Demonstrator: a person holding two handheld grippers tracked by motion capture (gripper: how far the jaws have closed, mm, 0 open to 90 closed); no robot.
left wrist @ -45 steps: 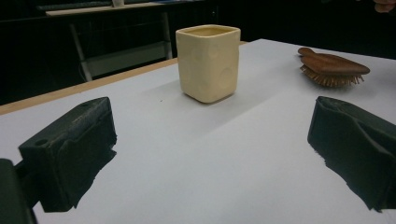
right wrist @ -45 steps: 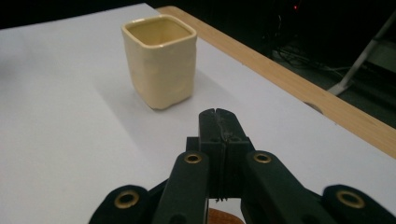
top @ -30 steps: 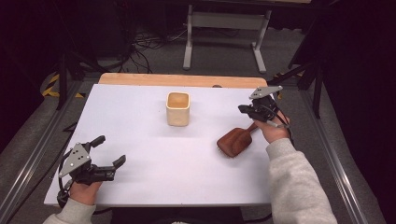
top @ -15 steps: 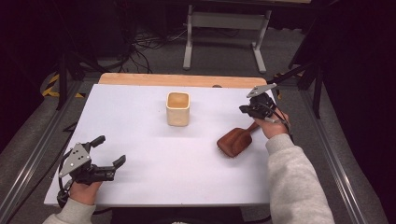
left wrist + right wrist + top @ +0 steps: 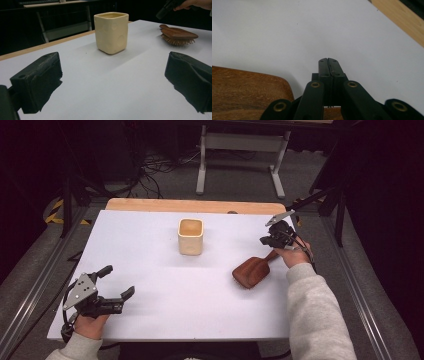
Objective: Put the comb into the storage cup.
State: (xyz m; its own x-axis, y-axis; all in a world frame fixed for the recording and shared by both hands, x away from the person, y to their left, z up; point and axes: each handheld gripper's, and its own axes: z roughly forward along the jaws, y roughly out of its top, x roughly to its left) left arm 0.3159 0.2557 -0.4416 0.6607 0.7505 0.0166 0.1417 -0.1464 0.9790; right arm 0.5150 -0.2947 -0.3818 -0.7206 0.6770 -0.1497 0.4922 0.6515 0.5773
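Observation:
A wooden hairbrush (image 5: 251,271) lies bristles down on the white table (image 5: 150,320), its handle pointing toward my right hand. My right gripper (image 5: 264,240) hovers just above the handle end, shut with nothing between its jaws. In the right gripper view the closed tips (image 5: 328,61) hang over bare table, with the brush's wooden back (image 5: 244,92) at the lower left. A cream square cup (image 5: 190,236) stands upright mid-table. My left gripper (image 5: 119,280) rests open and empty near the front left corner. The left gripper view faces the cup (image 5: 111,32) and the brush (image 5: 178,35).
A wooden strip (image 5: 195,206) runs along the table's far edge. Beyond it stand a metal stand (image 5: 240,142) and floor cables. Metal rails (image 5: 365,310) flank the table on both sides.
My right gripper has drifted slightly left and lower, toward the brush handle, still shut. The left gripper, cup and brush have not moved.

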